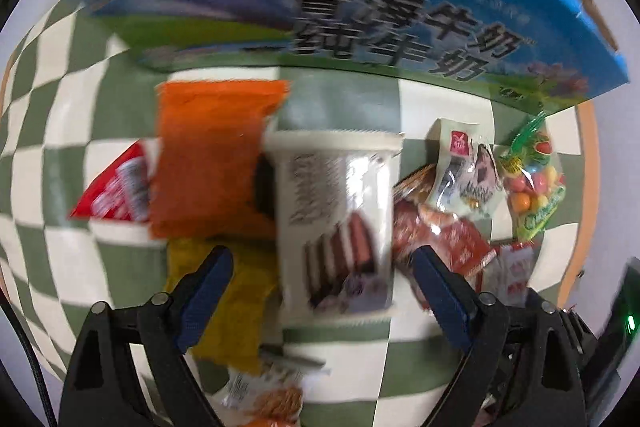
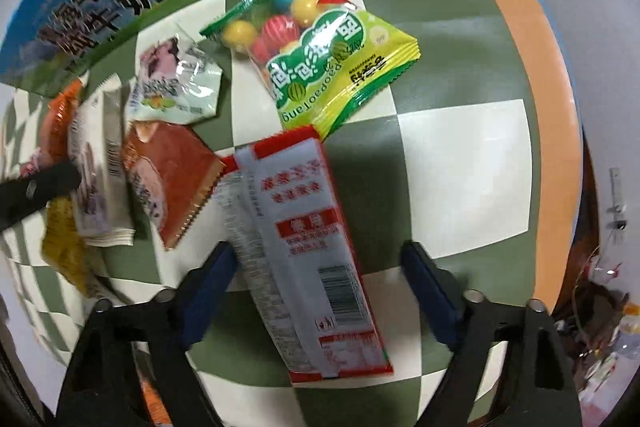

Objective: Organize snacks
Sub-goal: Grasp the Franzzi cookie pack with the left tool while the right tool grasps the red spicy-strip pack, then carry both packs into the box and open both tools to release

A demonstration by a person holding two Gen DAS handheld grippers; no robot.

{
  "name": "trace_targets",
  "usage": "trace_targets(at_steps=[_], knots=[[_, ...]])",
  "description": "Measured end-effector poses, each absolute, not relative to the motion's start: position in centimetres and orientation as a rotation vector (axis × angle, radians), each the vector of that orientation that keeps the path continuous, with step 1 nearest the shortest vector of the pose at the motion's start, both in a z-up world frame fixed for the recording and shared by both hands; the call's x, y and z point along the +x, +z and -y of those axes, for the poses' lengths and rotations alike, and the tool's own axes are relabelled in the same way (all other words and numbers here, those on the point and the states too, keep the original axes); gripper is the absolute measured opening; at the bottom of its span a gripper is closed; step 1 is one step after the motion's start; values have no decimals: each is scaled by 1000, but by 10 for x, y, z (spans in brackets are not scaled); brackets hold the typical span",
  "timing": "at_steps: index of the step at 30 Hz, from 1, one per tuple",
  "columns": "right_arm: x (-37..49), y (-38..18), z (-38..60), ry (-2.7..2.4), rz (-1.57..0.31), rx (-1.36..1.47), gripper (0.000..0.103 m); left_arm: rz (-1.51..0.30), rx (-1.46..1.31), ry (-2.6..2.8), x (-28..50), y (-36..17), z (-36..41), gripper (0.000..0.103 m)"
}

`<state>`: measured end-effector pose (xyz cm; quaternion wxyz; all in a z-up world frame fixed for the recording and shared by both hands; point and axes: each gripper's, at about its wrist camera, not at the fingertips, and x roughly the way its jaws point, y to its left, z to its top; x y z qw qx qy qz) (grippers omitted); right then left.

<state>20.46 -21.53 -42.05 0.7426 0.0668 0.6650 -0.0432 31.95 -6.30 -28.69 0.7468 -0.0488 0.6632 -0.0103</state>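
Left wrist view: the left hand-held gripper straddles the white wafer packet, jaws parted, gripping nothing; it may snag the yellow packet beneath. The right hand-held gripper stands apart around the red-edged packet on the tabletop; its angled lie risks a corner pinch.

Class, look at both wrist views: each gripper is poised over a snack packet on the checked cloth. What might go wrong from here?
1. The left gripper straddles the white wafer packet, but the yellow packet and red packet crowd it; a finger may snag them.
2. The right gripper straddles the long red-and-white packet off-centre; it may swing or slip when lifted.
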Motion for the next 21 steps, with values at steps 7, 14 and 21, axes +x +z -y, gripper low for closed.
trace_targets(at_steps=[7, 14, 21], knots=[[163, -420, 226, -83, -1499, 230, 56, -1456, -95, -30, 304, -301, 66, 57], [116, -430, 236, -53, -1549, 312, 56, -1542, -102, -88, 225, -313, 57, 57], [109, -440, 237, -47, -1561, 313, 63, -1576, -94, -88, 208, -345, 59, 58]])
